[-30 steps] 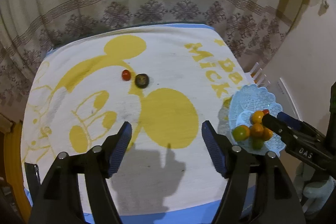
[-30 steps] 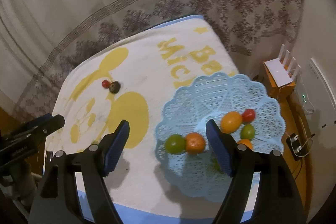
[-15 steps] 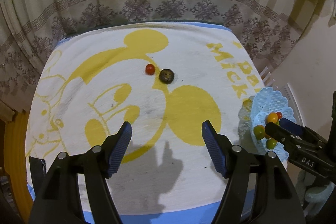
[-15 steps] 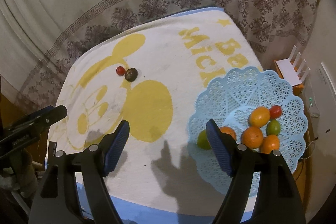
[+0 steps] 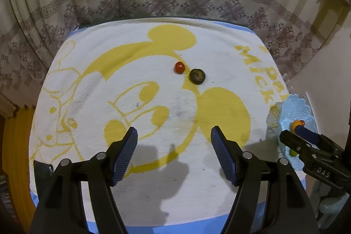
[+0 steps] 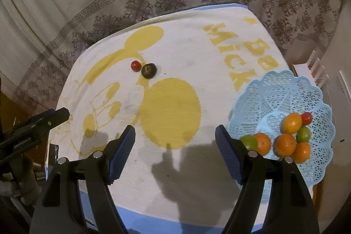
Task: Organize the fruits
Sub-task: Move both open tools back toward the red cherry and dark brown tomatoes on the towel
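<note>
A small red tomato (image 5: 179, 67) and a dark round fruit (image 5: 197, 76) lie side by side on the white and yellow towel, far ahead of both grippers; they also show in the right wrist view as the tomato (image 6: 135, 65) and dark fruit (image 6: 149, 70). A light blue lattice basket (image 6: 285, 91) at the table's right holds several orange, green and red fruits (image 6: 286, 144). My left gripper (image 5: 174, 154) is open and empty above the towel's near part. My right gripper (image 6: 175, 152) is open and empty, left of the basket.
The towel (image 5: 131, 41) covers a small table with blue edging. A patterned curtain (image 5: 162, 1) hangs behind the table. A white router (image 6: 313, 65) stands beyond the basket on the right. The right gripper (image 5: 307, 146) shows at the left wrist view's right edge.
Both grippers have drawn back and swung left. The basket has slid toward the right edge of both views. The tomato and dark fruit now sit nearer the centre. Jaws stay open.
</note>
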Action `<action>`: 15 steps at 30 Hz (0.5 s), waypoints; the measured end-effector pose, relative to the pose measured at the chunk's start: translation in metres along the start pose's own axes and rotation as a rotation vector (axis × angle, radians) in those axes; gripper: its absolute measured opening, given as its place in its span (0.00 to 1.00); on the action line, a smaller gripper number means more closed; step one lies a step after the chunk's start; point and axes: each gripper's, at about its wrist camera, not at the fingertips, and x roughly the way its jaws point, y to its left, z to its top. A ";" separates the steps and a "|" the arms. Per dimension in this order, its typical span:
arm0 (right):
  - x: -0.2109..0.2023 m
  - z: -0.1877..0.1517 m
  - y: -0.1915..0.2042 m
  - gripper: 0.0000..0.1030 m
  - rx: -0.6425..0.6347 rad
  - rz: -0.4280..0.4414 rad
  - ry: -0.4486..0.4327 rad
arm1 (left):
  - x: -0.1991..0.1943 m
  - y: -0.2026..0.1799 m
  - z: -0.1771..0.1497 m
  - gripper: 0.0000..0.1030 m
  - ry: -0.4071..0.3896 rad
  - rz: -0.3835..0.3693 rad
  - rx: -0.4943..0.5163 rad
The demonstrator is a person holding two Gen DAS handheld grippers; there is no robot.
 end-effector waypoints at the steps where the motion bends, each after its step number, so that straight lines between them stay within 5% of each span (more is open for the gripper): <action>1: 0.001 0.001 0.002 0.75 -0.003 -0.002 0.002 | 0.001 0.002 0.000 0.67 0.002 0.000 -0.003; 15: 0.059 0.021 0.041 0.74 -0.054 -0.030 0.056 | 0.034 0.042 0.006 0.67 0.062 0.020 -0.008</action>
